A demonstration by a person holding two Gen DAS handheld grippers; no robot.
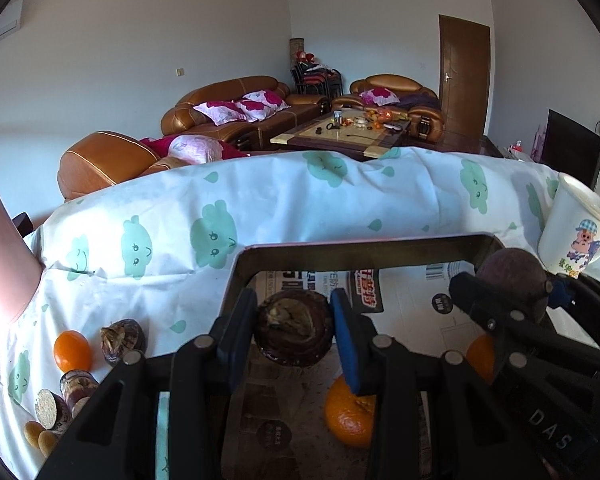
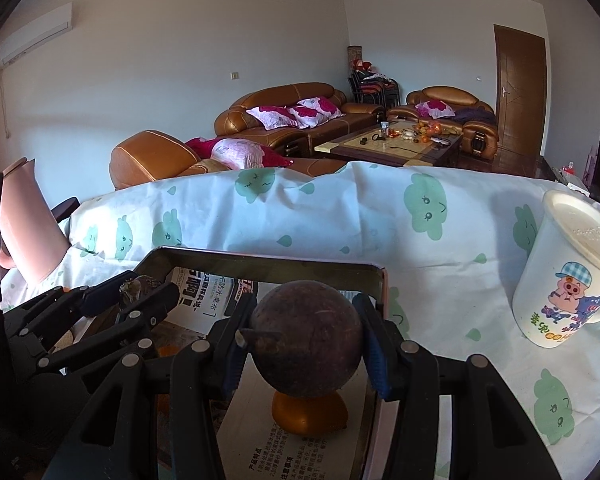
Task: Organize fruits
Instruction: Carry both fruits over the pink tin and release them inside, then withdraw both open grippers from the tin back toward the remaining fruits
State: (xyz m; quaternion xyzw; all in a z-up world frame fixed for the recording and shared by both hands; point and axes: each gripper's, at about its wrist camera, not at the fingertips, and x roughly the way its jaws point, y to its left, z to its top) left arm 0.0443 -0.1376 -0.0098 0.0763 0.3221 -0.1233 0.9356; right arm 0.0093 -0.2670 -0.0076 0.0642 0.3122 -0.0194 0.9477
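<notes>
My left gripper (image 1: 294, 330) is shut on a dark brown mangosteen (image 1: 294, 332) and holds it above a metal tray (image 1: 360, 246) lined with printed paper. An orange (image 1: 348, 420) lies in the tray below it. My right gripper (image 2: 306, 348) is shut on a round dark mangosteen (image 2: 306, 340) over the same tray (image 2: 260, 258), above another orange (image 2: 308, 414). In the left wrist view the right gripper (image 1: 512, 280) holds its fruit at the right. In the right wrist view the left gripper (image 2: 140, 292) shows at the left. More fruit lies on the cloth at the left: an orange (image 1: 72, 350) and a mangosteen (image 1: 122, 340).
A white cartoon cup (image 2: 568, 268) stands on the cloud-print tablecloth (image 2: 340, 216) to the right of the tray; it also shows in the left wrist view (image 1: 576, 228). A pink container (image 1: 0, 240) stands at the left. Small yellow fruits (image 1: 40, 436) and cut pieces (image 1: 52, 408) lie at the lower left.
</notes>
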